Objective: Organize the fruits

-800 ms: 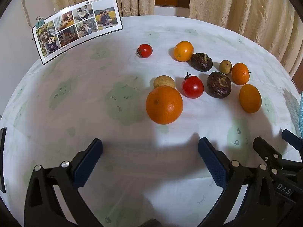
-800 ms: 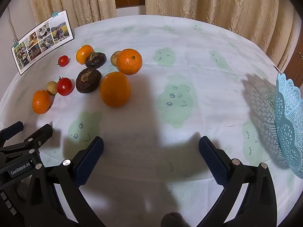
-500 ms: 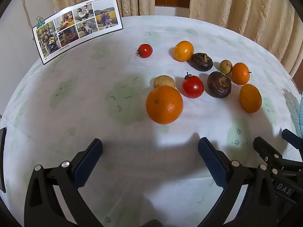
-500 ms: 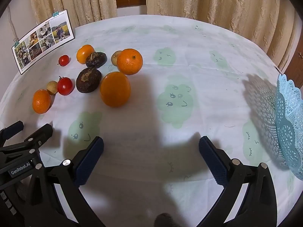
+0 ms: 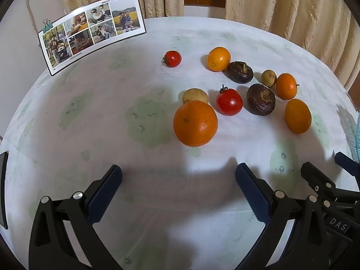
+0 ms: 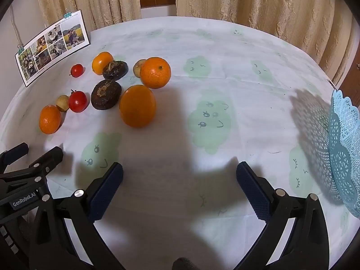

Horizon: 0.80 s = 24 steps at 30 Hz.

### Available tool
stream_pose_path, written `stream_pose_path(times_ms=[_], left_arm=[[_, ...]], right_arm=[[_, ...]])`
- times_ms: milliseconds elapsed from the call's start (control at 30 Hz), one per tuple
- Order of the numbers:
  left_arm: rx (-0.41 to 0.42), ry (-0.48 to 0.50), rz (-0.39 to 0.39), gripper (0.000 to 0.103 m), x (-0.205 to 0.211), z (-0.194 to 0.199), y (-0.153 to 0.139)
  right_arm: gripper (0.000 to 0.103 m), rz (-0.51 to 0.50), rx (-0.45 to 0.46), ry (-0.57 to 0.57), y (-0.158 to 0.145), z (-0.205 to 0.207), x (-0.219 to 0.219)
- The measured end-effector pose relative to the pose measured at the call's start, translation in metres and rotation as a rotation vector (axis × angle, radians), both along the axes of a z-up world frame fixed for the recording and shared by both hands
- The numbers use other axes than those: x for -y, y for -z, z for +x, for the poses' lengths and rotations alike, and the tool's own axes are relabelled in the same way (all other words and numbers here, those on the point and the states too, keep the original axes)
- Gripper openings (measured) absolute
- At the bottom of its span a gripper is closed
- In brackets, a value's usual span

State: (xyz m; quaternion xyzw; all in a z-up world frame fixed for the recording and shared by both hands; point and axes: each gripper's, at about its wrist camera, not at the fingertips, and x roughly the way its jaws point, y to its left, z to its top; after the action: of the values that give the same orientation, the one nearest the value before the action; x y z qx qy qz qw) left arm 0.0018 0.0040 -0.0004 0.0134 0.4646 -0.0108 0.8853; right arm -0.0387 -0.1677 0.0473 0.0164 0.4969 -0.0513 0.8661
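Note:
Several fruits lie loose on the white tablecloth. In the left wrist view a large orange (image 5: 195,123) is nearest, with a tan longan (image 5: 194,96), a red tomato (image 5: 229,101) and a dark brown fruit (image 5: 261,99) behind it. My left gripper (image 5: 178,183) is open and empty, short of the large orange. In the right wrist view an orange (image 6: 137,105) and another orange (image 6: 155,72) sit at the left. My right gripper (image 6: 179,183) is open and empty over bare cloth. A light blue lace basket (image 6: 344,148) stands at the right edge.
A photo card (image 5: 90,29) held by clips stands at the table's far left. Beige curtains (image 6: 247,2) hang behind the round table. The left gripper's body (image 6: 24,180) shows at the right wrist view's lower left.

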Motion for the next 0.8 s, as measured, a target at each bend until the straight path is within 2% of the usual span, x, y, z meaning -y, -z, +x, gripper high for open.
stream_pose_path(times_ms=[567,800], left_arm=[[0.006,0.015,-0.008,0.098,0.001,0.000,0.000],[0.033,0.015,-0.096,0.098,-0.009,-0.005,-0.003]], right_arm=[[0.101,-0.001,-0.004,-0.001,0.000,0.001,-0.004],[0.101,0.003,-0.007,-0.006,0.001,0.000,-0.001]])
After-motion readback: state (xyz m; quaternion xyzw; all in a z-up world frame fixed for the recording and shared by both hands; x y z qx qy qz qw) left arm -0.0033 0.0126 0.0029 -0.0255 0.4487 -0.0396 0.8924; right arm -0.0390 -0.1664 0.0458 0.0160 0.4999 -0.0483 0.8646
